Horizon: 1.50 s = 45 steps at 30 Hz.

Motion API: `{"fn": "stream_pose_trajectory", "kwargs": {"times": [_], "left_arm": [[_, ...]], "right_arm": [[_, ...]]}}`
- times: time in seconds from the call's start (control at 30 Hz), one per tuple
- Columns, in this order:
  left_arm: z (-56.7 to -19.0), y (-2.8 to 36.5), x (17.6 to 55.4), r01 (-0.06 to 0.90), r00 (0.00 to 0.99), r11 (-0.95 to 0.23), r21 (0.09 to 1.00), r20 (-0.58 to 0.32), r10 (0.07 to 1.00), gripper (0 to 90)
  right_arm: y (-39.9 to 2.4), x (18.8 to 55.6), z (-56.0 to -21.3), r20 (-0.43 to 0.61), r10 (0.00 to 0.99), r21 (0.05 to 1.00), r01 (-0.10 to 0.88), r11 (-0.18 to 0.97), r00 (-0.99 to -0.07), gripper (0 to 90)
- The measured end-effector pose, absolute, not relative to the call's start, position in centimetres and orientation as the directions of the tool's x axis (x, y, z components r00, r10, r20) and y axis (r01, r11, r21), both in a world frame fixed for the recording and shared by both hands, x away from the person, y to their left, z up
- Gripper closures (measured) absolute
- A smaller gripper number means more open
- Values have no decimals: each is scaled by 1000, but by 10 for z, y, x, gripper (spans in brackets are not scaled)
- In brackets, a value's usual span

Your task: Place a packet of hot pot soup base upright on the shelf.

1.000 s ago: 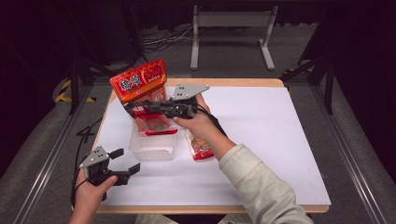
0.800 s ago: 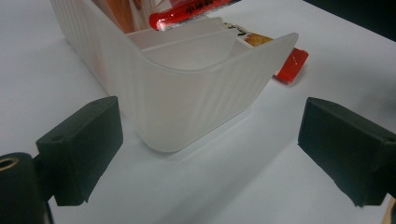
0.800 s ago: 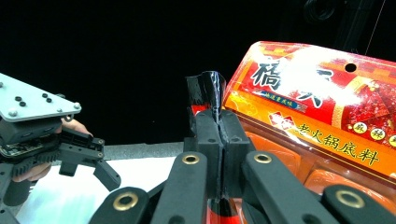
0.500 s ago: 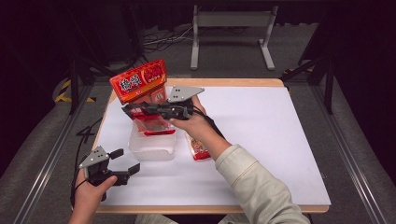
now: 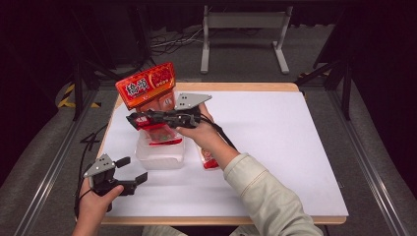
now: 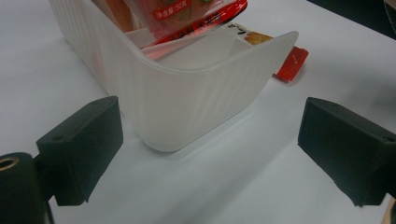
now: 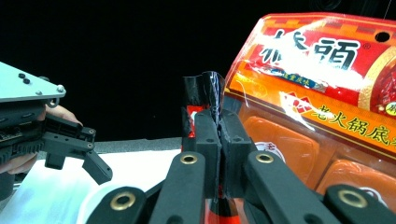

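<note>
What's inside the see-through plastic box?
The plastic box holds red and orange snack packets standing in its far end, one pinched by the right gripper. Its frosted wall hides the bottom, so anything lower can't be seen.

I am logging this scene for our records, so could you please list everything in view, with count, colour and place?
Table: one, white top with a wooden edge, centre of the high view.
Plastic bin: one, translucent white, on the table's left part, upright.
Large packet: one, orange-red with white characters, standing up out of the bin's far end.
Small packet: one, red and clear, above the bin, pinched at its top.
Flat packet: one, red, lying on the table right of the bin.
Metal stand: one, grey, on the floor behind the table.
Left gripper: one, black, jaws open, near the bin's near corner.
Right gripper: one, black, shut on the small packet.
</note>
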State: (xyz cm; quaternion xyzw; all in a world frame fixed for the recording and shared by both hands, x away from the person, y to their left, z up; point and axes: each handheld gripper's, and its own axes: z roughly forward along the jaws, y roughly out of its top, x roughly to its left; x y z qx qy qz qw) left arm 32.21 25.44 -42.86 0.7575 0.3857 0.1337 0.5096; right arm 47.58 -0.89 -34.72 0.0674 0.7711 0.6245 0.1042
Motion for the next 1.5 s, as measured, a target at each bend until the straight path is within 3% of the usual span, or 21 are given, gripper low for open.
{"fn": "stream_pose_trajectory", "kwargs": {"times": [0.47,1.07,1.5], "left_arm": [[-429,254,322,451,668,-188,873,-190,719,73],[-430,253,323,454,667,-191,870,-190,721,74],[-432,252,324,462,666,-189,866,-199,719,73]], "right_arm": [[-4,476,-361,-69,226,978,-21,207,-972,881],[-19,479,-382,38,254,983,82,165,-966,855],[-31,476,-383,20,266,974,78,211,-964,838]]}}
